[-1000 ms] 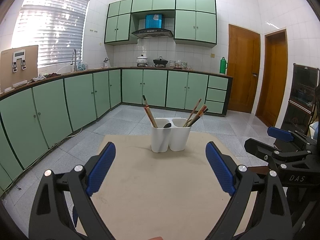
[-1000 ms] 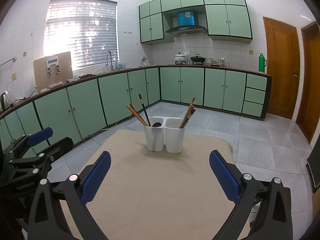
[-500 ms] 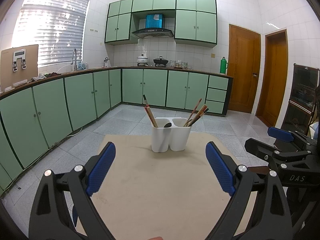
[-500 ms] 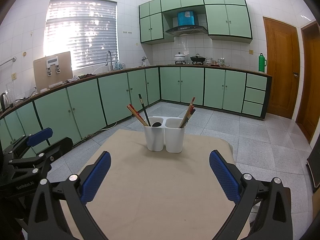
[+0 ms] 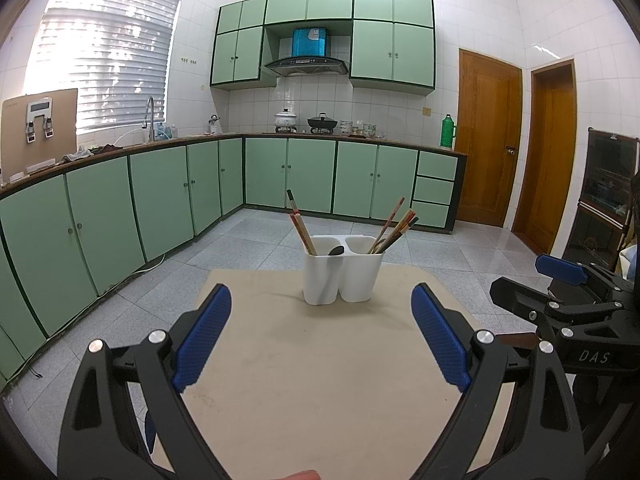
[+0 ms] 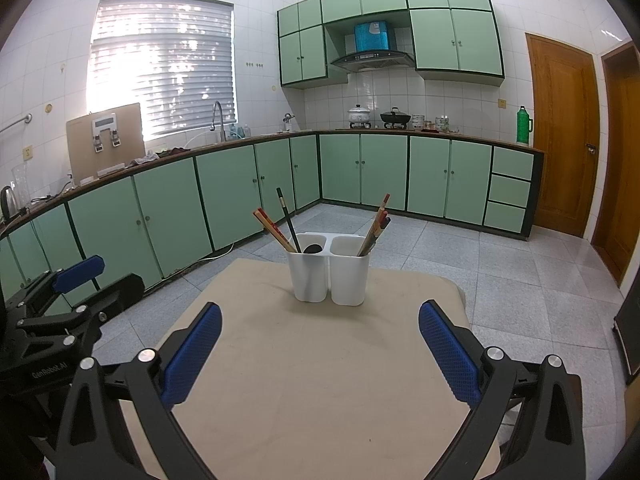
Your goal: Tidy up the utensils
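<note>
A white two-compartment utensil holder (image 5: 342,270) stands upright at the far end of a beige table (image 5: 320,380); it also shows in the right wrist view (image 6: 329,272). Its left compartment holds chopsticks (image 5: 302,230) and a dark spoon (image 5: 335,251). Its right compartment holds several chopsticks (image 5: 394,227). My left gripper (image 5: 320,332) is open and empty, well short of the holder. My right gripper (image 6: 320,352) is open and empty, also short of the holder. Each gripper shows at the edge of the other's view.
Green base cabinets (image 5: 160,200) run along the left and back walls. Two wooden doors (image 5: 490,142) stand at the right. A dark shelf unit (image 5: 604,196) stands at the far right. Grey tiled floor (image 6: 520,280) surrounds the table.
</note>
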A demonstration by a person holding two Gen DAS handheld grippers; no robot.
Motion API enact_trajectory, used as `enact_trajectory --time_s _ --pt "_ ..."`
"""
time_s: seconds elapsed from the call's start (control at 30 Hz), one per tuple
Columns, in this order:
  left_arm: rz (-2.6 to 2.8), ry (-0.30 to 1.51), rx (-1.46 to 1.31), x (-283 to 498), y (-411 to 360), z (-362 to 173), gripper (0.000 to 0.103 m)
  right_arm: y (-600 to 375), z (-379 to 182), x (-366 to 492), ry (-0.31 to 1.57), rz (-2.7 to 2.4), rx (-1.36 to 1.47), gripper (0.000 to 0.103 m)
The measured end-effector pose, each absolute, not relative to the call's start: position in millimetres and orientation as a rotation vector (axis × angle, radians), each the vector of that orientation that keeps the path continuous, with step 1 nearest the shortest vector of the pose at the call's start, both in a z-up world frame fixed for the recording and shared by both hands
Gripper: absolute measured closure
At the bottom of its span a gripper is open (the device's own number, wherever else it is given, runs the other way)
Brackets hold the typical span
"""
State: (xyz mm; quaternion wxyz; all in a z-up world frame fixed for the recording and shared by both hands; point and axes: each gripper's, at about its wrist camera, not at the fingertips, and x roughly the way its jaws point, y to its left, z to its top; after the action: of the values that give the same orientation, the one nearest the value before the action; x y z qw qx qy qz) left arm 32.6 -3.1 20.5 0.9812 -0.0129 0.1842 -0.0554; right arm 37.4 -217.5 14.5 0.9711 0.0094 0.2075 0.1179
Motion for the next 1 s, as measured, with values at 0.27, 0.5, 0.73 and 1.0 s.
enact_trajectory --time_s 0.27,0.5,0.73,1.0 --pt "-0.112 0.371 -0.024 32.4 -2.9 20.5 0.014 -217.5 14.4 37.3 0.418 0.237 0.019 0.006" --pt "-0.11 0.371 -0.024 32.2 -2.3 20.3 0.014 -217.5 14.4 37.4 0.42 0.238 0.02 0.006" --pt "-0.11 0.373 -0.026 32.3 -1.4 18.9 0.014 -217.0 14.6 38.2 0.42 0.237 0.018 0.006" --pt "-0.112 0.376 -0.035 32.5 0.7 15.2 0.014 -218.7 11.8 42.4 0.424 0.233 0.015 0.006"
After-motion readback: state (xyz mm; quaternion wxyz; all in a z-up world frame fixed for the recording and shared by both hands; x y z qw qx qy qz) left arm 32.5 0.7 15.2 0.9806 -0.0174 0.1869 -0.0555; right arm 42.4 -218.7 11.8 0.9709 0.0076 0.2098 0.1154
